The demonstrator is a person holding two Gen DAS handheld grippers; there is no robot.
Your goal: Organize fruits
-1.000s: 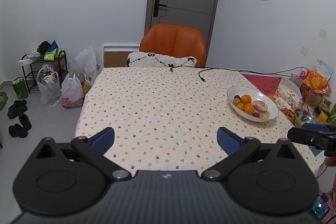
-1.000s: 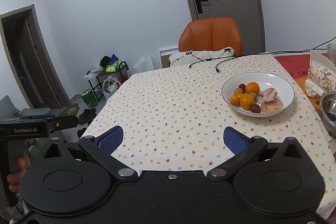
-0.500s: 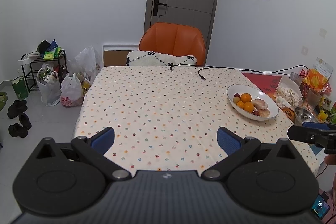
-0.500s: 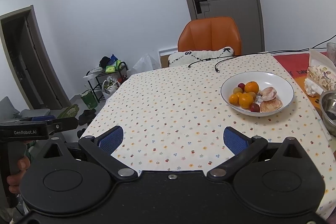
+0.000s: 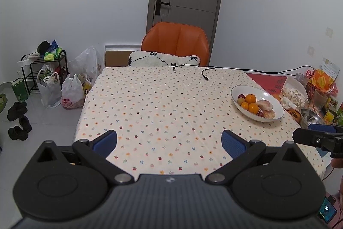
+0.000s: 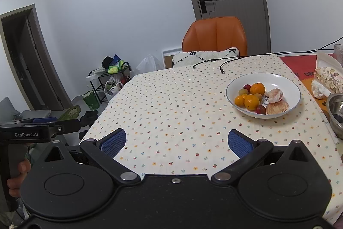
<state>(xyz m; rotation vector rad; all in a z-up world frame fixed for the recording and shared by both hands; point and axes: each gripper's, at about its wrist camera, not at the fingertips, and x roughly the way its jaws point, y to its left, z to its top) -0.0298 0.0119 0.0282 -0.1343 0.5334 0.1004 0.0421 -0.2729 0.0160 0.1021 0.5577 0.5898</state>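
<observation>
My left gripper (image 5: 169, 141) hangs over the near edge of the table (image 5: 150, 104), its blue pads spread wide with nothing between them. My right gripper (image 6: 176, 142) sits the same way, jaws wide and empty, above the flowered tablecloth (image 6: 171, 117).

The fruit lies in a white bowl (image 6: 278, 78) on the right side of the table, well ahead of both grippers. In it I count three oranges (image 6: 251, 102) grouped toward the left, a red grape-like fruit (image 6: 260, 109) at the near rim, another small red one (image 6: 247, 87) at the far side, a pale green one (image 6: 243, 91) beside it, and two peeled pinkish segments (image 6: 276, 106) on the right. What those segments are I cannot say for sure; they look like pomelo.

Just right of the bowl stands a steel bowl (image 6: 336, 113), partly cut off by the frame. A black cable (image 5: 205, 76) ends on the cloth beyond the white bowl. An orange chair (image 5: 175, 44) with a white cushion (image 5: 163, 59) stands at the far end
</observation>
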